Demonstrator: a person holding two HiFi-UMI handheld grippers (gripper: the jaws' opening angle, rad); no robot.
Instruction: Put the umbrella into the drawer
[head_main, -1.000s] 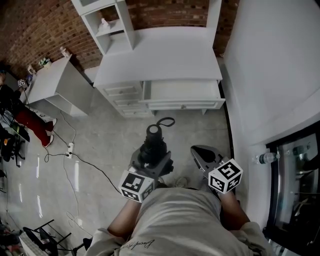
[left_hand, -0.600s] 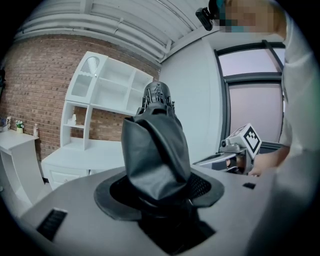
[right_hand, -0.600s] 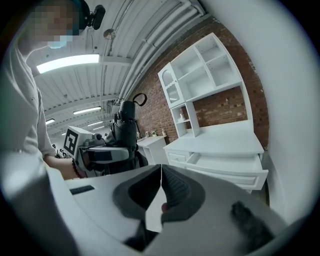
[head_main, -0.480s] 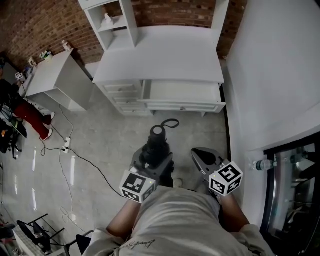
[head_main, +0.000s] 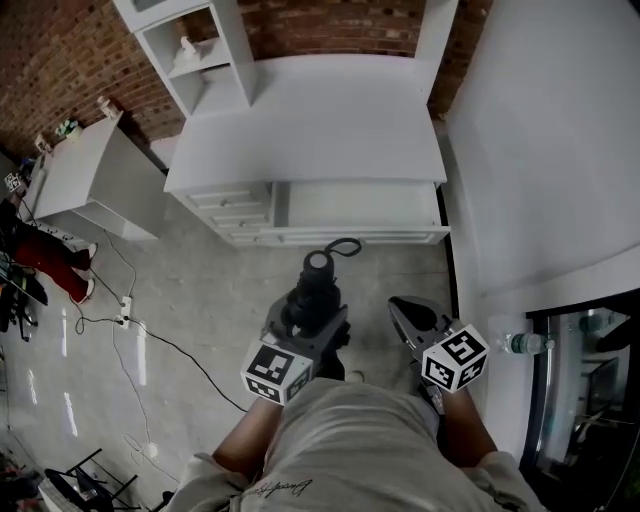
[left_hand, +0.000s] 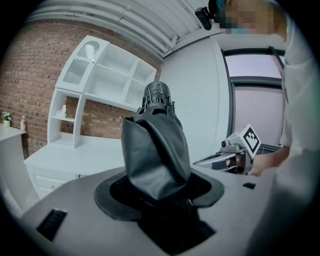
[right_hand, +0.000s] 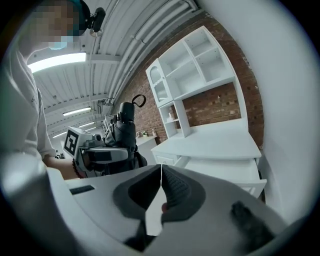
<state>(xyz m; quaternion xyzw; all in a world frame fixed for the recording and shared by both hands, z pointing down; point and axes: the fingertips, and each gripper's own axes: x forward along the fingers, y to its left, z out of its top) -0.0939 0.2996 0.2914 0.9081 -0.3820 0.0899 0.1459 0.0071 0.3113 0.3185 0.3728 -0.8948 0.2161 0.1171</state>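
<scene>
A folded black umbrella (head_main: 314, 292) stands upright between the jaws of my left gripper (head_main: 310, 322), which is shut on its lower part; its wrist loop (head_main: 341, 246) hangs at the top. In the left gripper view the umbrella (left_hand: 155, 145) fills the gap between the jaws of the left gripper (left_hand: 161, 196). My right gripper (head_main: 408, 312) hovers beside it on the right, shut and holding nothing, and its pads meet in the right gripper view (right_hand: 161, 171). The open, empty white drawer (head_main: 355, 205) of the desk (head_main: 320, 110) lies just ahead, and the drawer (right_hand: 227, 172) also shows in the right gripper view.
A white shelf unit (head_main: 190, 55) stands on the desk's left end against the brick wall. A low white cabinet (head_main: 90, 175) is at the left, with cables (head_main: 130, 320) on the floor. A white wall (head_main: 540, 140) runs along the right, with a water bottle (head_main: 520, 343) beside it.
Both grippers and the held umbrella have moved forward toward the desk. The open drawer now lies closer in front of them. Neither gripper's jaws changed.
</scene>
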